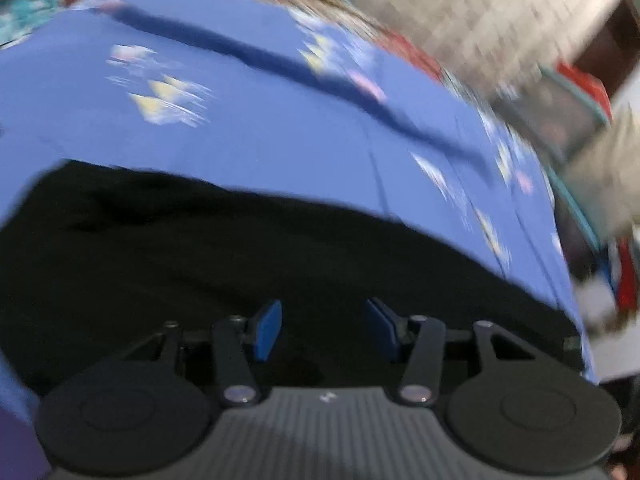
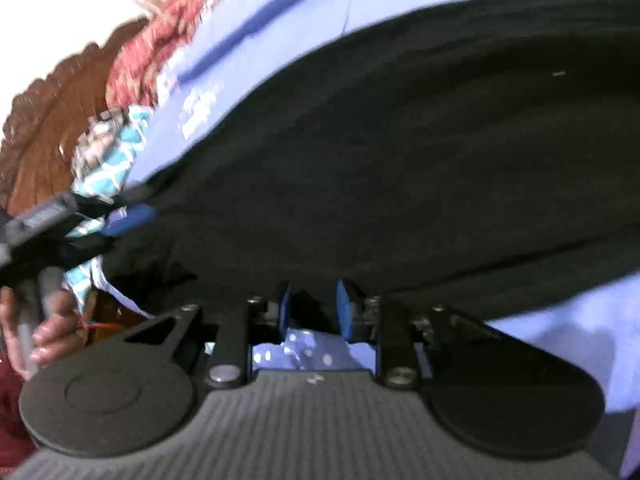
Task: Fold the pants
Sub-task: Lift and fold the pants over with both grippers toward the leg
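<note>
We note the black pants (image 1: 200, 248) filling the lower half of the left wrist frame, long axis running left to right on the blue sheet (image 1: 260, 120); left gripper (image 1: 324, 330) open, empty, directly over cloth; right gripper (image 2: 314, 308) partly open at the hem, nothing visibly clamped.

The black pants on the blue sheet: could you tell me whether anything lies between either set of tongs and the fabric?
Nothing visible does. The left tongs and right tongs both stand open directly over the black pants, which lie uncovered on the blue sheet.

both tools tilted downward, left tool (image 1: 320, 330) and right tool (image 2: 314, 312) jaws apart
</note>
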Demonstrator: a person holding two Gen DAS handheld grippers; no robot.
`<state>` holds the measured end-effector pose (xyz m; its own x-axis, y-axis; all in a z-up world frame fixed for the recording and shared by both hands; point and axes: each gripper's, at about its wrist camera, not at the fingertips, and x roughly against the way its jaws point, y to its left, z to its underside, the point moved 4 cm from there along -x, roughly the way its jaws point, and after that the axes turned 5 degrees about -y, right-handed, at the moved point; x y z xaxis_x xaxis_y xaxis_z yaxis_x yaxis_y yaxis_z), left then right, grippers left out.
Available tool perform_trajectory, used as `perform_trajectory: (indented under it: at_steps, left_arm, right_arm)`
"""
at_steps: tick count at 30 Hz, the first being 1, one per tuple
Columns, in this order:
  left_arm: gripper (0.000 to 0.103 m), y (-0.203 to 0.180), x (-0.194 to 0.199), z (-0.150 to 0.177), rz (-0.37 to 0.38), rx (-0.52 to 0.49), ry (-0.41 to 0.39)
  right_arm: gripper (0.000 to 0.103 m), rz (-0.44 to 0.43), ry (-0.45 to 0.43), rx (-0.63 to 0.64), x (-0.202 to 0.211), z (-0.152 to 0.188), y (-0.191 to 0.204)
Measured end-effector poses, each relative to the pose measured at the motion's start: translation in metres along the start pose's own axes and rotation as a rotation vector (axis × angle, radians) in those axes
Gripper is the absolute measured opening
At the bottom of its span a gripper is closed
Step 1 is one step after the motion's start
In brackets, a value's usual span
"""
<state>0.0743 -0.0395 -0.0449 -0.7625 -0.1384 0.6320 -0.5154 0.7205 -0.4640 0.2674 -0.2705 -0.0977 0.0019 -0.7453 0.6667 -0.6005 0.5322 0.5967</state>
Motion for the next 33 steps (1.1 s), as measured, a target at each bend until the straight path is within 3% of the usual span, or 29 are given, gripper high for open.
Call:
perform_trajectory:
  at_steps: [3, 6, 10, 13, 16, 19, 26, 28, 29, 30, 33]
  left_arm:
    - [0.047, -0.018, -0.020, 0.019, -0.036, -0.079, 0.089]
    - [0.044, -0.012, -0.033, 0.042, -0.108, -0.088, 0.204]
    - [0.044, -0.014, -0.021, 0.053, -0.109, -0.104, 0.198]
    - [0.044, -0.009, -0.014, 0.052, -0.110, -0.070, 0.203]
    - [0.045, -0.010, -0.013, 0.045, -0.117, -0.036, 0.209]
    - [0.046, -0.013, -0.011, 0.036, -0.114, -0.023, 0.207]
    - [0.046, -0.041, -0.026, 0.013, -0.017, 0.019, 0.179]
    - [0.046, -0.055, -0.038, 0.009, 0.005, 0.009, 0.178]
    - [0.046, -0.060, -0.043, 0.008, 0.008, -0.005, 0.179]
    - [0.046, -0.066, -0.049, 0.008, 0.003, -0.020, 0.183]
    - [0.044, -0.075, -0.066, 0.011, 0.003, -0.031, 0.219]
  right_arm:
    - [0.030, -0.005, -0.149, -0.053, 0.041, -0.015, -0.032]
    - [0.040, 0.073, -0.351, -0.133, 0.095, -0.030, -0.076]
    - [0.047, 0.230, -0.588, -0.330, 0.162, -0.032, -0.156]
    - [0.051, 0.280, -0.695, -0.473, 0.189, -0.023, -0.199]
    - [0.051, 0.311, -0.752, -0.580, 0.199, -0.020, -0.236]
    - [0.051, 0.243, -0.794, -0.657, 0.195, -0.023, -0.262]
    - [0.049, 0.186, -0.832, -0.714, 0.195, -0.061, -0.283]
    - [0.041, 0.211, -0.822, -0.699, 0.198, -0.071, -0.286]
    - [0.023, 0.222, -0.807, -0.687, 0.202, -0.068, -0.285]
    - [0.013, 0.235, -0.783, -0.669, 0.201, -0.071, -0.286]
    - [0.012, 0.262, -0.790, -0.554, 0.206, -0.080, -0.264]
